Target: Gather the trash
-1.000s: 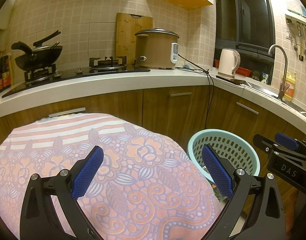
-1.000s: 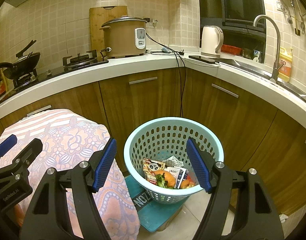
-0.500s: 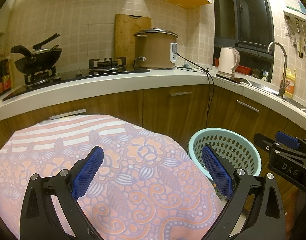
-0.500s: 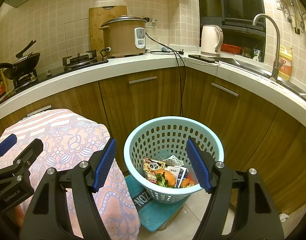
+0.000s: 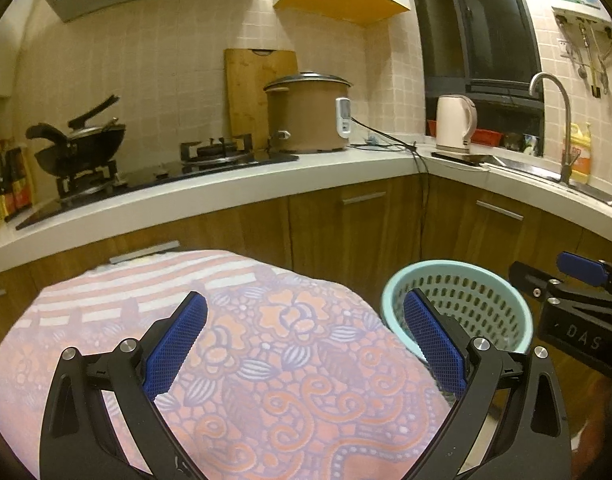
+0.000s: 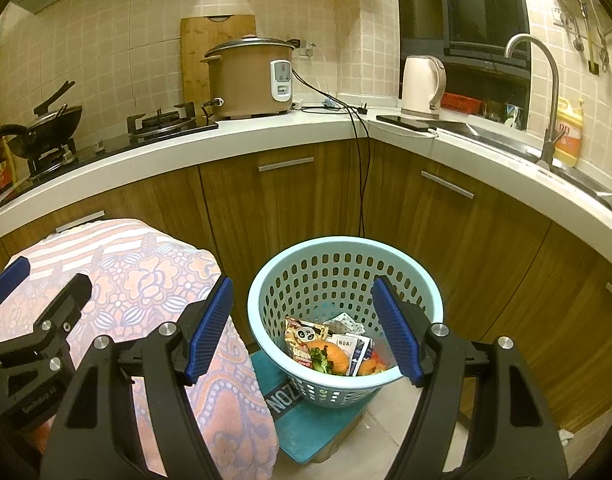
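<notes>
Seemingly, both grippers hung empty, trash already binned.
Left of the basket (image 6: pixel 345 264), the left gripper (image 5: pixel 305 344) gaped over bare floral cloth (image 5: pixel 242 344); the right gripper (image 6: pixel 302 326) gaped above the wrappers (image 6: pixel 330 346) inside; best scan the cloth before reaching.

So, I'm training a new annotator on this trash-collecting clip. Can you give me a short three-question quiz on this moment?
1. True or false: the right claw is shut on a wrapper.
2. Multiple choice: the trash sits in A) the sink, B) the light blue basket, C) the wok.
3. Fill in: the left claw hovers over the patterned ____.

Key:
1. False: both claws are open and hold nothing.
2. B: the panda snack packet and other scraps lie at its bottom.
3. Cloth, pink and floral, to the left of the basket.
</notes>
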### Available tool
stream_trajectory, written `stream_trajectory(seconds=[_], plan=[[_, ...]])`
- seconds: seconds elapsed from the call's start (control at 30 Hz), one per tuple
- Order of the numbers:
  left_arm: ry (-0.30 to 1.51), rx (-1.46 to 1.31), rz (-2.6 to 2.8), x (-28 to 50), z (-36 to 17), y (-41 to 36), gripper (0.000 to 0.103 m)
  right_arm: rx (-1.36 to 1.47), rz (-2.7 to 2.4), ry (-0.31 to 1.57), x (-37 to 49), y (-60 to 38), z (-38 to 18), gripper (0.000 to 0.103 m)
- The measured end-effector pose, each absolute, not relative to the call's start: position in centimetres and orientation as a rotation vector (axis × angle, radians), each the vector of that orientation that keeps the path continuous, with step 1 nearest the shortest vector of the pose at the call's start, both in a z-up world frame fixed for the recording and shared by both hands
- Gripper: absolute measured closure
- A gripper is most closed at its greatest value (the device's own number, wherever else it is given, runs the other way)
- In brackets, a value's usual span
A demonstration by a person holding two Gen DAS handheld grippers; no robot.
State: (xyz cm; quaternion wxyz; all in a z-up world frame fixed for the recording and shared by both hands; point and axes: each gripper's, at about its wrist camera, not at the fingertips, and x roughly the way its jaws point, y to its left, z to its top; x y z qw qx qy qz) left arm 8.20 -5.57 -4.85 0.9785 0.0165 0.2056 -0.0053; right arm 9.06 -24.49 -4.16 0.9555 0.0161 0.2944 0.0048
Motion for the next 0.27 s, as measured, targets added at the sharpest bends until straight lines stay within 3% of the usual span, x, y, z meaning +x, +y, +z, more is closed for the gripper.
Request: stream_trajectory(seconds=[0.27], plan=[[0.425,-0.006,-0.036,8.2,-4.38,-5.2,0.007,0.042,-0.002,0.589,8.66,-24.73,-3.52,0.035]])
